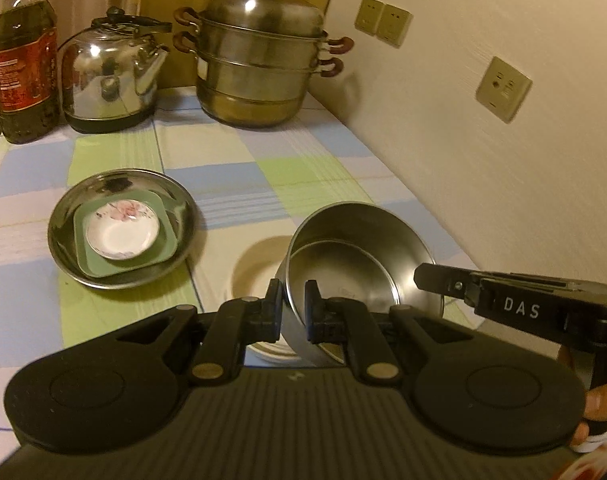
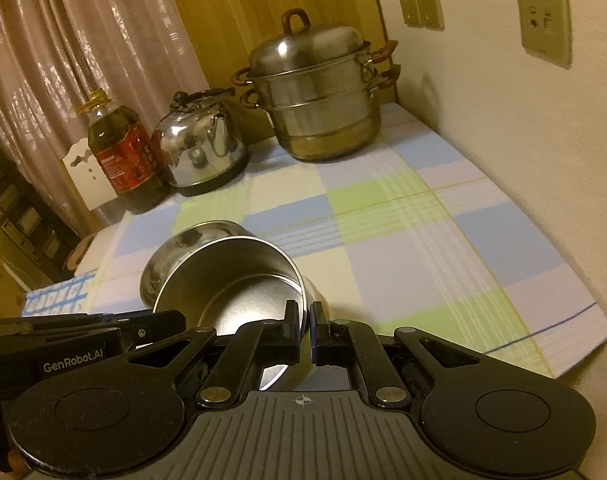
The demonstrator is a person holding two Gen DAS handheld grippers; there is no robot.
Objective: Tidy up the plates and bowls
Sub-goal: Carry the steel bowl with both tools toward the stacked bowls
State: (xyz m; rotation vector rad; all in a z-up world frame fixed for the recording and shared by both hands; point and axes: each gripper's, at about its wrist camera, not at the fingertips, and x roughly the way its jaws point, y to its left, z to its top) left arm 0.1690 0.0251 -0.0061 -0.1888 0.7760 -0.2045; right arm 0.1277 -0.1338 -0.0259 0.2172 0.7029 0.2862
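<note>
steel bowl: (image 1: 359, 264) tilted, lifted at an angle over a pale bowl (image 1: 255, 268) on the counter (image 1: 223, 148). Looks like it's being nested into, or taken off, the pale one; can't tell which.
left gripper: (image 1: 294, 300) jaws clamped on the near rim of the steel bowl, one finger outside the wall, one inside. A rim pinch suits a thin wall and leaves the bowl free to tip.
right gripper: (image 2: 305, 322) jaws nearly together with the bowl's right rim edge between them. Reads as clamped on the rim, though contact is hard to confirm from its own camera. In the left view its fingers reach to the bowl's right side.
two-point hold: judgement: opposite rim grips steady a slippery, deep bowl.
plate stack: steel plate (image 1: 121, 228) holds a green square plate (image 1: 123, 240), with a small floral saucer (image 1: 121, 230) on top. Largest to smallest, so plates are already sorted, left of the bowls, well apart.
progress: judgement: plates done, bowls in hand.
background: oil bottle (image 1: 23, 68), kettle (image 1: 111, 76) and steamer pot (image 1: 259, 60) line the back edge, out of the way.
cloth: checked blue/green/white cover on the counter.
writing: "DAS" on the right gripper's body in the left view; "GenRobot.AI" on the left gripper's body in the right view. Bottle label red, text illegible.
wall: sockets (image 1: 503, 88), unmarked.
</note>
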